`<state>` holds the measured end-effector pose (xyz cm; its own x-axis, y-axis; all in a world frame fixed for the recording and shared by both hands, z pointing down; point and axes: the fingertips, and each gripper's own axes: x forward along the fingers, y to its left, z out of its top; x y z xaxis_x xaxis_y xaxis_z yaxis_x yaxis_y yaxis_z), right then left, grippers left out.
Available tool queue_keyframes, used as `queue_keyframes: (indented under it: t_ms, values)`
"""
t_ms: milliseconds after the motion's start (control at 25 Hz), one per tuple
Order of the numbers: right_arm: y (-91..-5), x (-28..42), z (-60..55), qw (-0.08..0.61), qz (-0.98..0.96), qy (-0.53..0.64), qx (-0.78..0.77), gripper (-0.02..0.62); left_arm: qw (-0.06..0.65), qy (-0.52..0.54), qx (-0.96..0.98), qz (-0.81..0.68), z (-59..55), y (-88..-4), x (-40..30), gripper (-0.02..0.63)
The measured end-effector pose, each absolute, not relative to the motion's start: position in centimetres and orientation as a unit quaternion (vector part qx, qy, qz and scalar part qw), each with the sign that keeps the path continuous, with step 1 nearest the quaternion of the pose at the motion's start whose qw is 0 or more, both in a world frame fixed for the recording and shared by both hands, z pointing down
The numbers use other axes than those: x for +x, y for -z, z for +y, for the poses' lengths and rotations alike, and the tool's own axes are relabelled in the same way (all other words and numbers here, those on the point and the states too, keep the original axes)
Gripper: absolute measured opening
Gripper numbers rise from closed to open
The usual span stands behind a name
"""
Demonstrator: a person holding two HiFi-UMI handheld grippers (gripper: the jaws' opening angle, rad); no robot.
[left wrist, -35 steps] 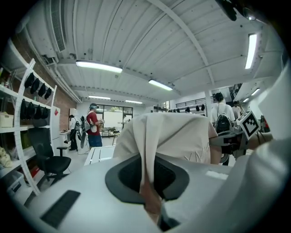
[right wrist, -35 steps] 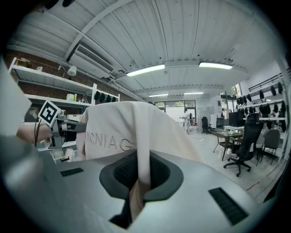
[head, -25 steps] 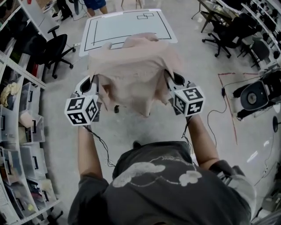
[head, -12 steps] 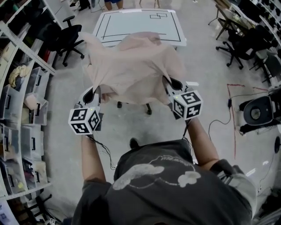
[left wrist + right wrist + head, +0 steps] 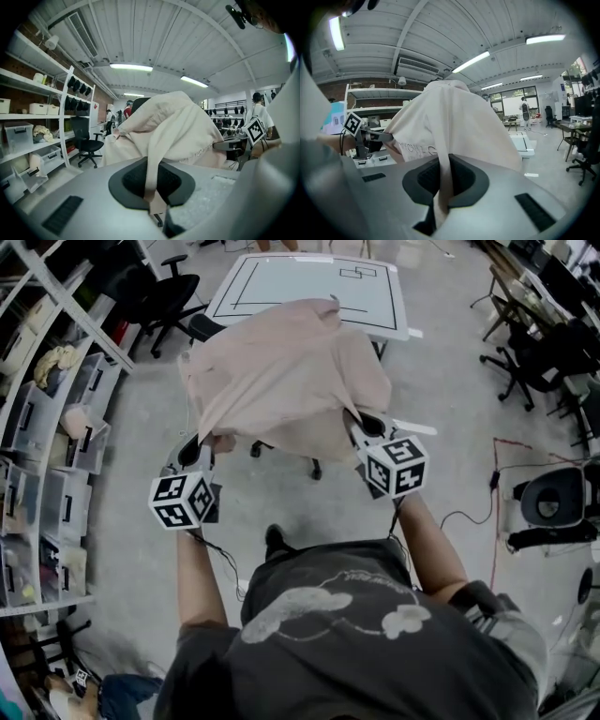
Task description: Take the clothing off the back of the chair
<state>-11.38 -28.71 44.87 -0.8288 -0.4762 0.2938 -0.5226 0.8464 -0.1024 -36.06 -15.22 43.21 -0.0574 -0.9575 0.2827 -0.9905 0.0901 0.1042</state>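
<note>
First, nearest the head camera: a dark grey shirt (image 5: 356, 643) with a pale cloud print and no words on it. 2 bare forearms reach forward. Each ends in a marker cube, the left cube (image 5: 178, 501) and the right cube (image 5: 398, 465), with black-and-white square codes and no readable text.

Left claw (image 5: 201, 448): jaws closed on the garment (image 5: 281, 371). In the left gripper view a pale fold runs down between the 2 dark pads (image 5: 127, 180) and is pinched at the tip.

Right claw (image 5: 361, 423): likewise clamped. The right gripper view shows a narrow fold nipped between its pads (image 5: 464, 180).

Garment: pale pink-beige, spread between the 2 claws with 1 at each near corner. It rises away from them to a crest. The crest appears to lie over the dark top of the chair (image 5: 312, 464). In the head view only the wheeled base and 1 armrest show below the cloth. The right gripper view shows faint lettering on the cloth, too blurred to read.

Beyond: a white counter (image 5: 375, 296) with black ruled lines, just behind the chair. To the left are shelves (image 5: 56, 418) with clear bins, and a black office chair (image 5: 173, 296) near them.
</note>
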Motion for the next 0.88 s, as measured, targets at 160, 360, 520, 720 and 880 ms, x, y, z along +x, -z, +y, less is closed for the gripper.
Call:
queue_keyframes:
  t_ms: [160, 360, 520, 720, 880]
  values:
    - [-46.7, -9.8, -27.9, 0.149, -0.956, -0.099, 0.234, -0.006, 0.151, -0.052, 0.655, -0.738, -13.7, -43.8, -33.9, 0.003]
    - [-48.5, -7.8, -26.2, 0.14, -0.964, -0.12, 0.19, -0.006, 0.15, -0.037, 0.627, -0.763, -11.1, -44.0, -31.5, 0.003]
    - [-49.5, -6.0, -25.1, 0.15, -0.966, -0.127, 0.169, -0.006, 0.154, -0.032, 0.611, -0.776, -9.2, -44.3, -28.8, 0.003]
    - [-49.7, -3.5, -23.9, 0.147, -0.971, -0.131, 0.136, -0.006, 0.155, -0.031, 0.592, -0.79, -6.4, -44.5, -25.0, 0.003]
    - [-49.7, -1.8, -23.0, 0.147, -0.974, -0.129, 0.111, -0.006, 0.154, -0.016, 0.576, -0.803, -4.1, -44.3, -21.9, 0.003]
